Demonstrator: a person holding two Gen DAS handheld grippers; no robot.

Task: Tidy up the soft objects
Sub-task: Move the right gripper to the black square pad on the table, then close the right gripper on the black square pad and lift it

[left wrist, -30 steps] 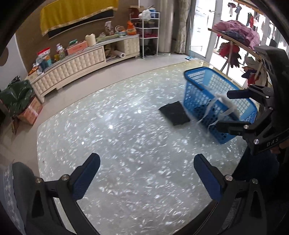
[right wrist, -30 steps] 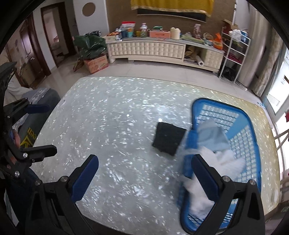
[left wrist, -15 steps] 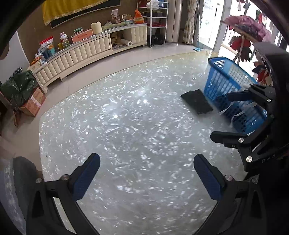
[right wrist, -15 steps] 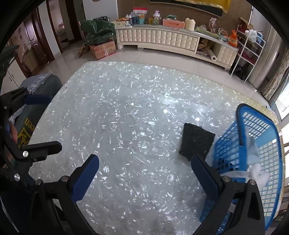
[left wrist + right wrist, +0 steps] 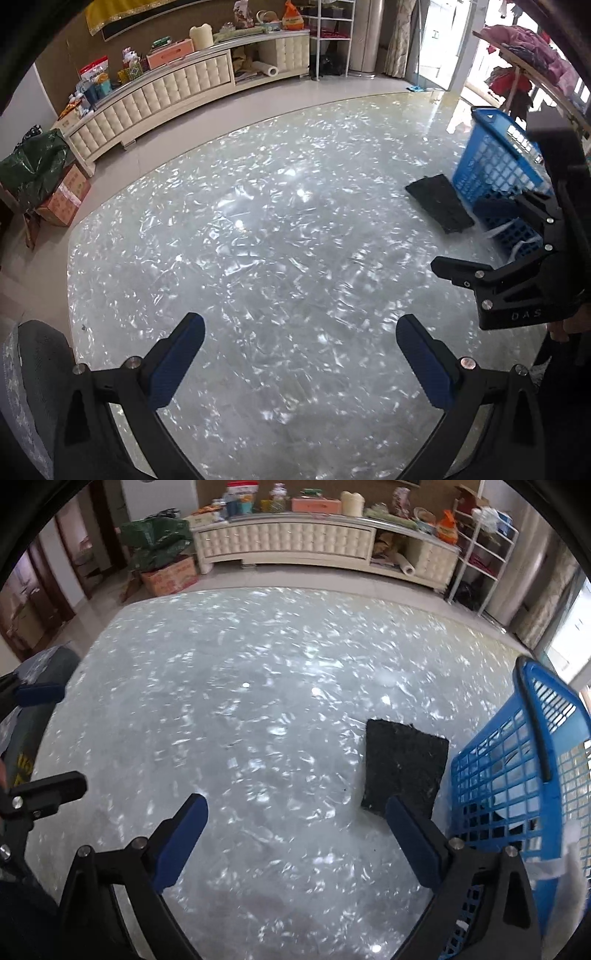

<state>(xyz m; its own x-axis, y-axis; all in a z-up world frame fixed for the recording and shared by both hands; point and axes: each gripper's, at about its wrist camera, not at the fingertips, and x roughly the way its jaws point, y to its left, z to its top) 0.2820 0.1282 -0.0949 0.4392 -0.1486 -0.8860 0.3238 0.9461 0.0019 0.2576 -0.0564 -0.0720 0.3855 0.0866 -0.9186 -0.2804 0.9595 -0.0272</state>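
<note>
Now both grippers' fingers spread and empty, black cloth (image 5: 404, 766) flat beside blue basket (image 5: 517, 775).

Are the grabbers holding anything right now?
No. The left gripper and right gripper are both open and empty; the black cloth lies on the table beside the blue basket.
</note>
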